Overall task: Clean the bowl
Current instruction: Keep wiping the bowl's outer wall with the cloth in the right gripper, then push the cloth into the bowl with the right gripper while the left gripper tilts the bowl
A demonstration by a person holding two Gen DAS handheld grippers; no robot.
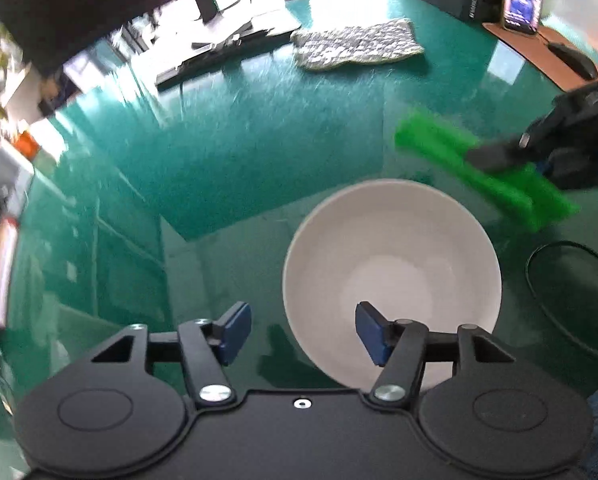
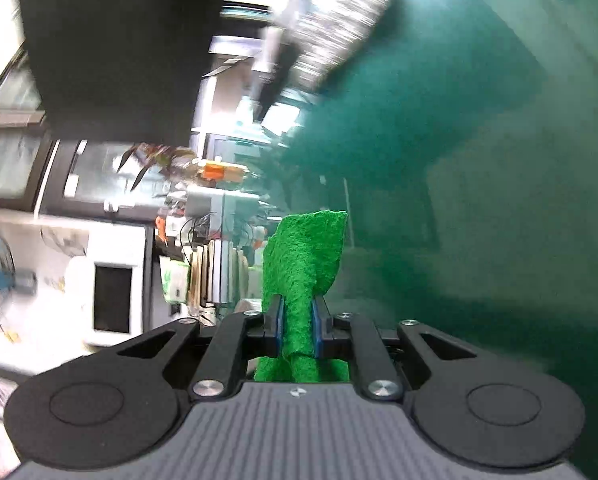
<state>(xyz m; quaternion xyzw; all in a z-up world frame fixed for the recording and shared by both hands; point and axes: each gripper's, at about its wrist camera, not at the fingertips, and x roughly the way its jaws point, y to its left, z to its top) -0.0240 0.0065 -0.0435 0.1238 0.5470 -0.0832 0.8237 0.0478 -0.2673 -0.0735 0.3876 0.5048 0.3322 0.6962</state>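
Bowl (image 1: 393,276) straddled at its rim by parted left claw (image 1: 303,334).

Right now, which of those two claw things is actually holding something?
The right gripper: its blue pads are squeezed onto a green scouring pad. The left gripper stands open with nothing between its fingers, just above the white bowl.
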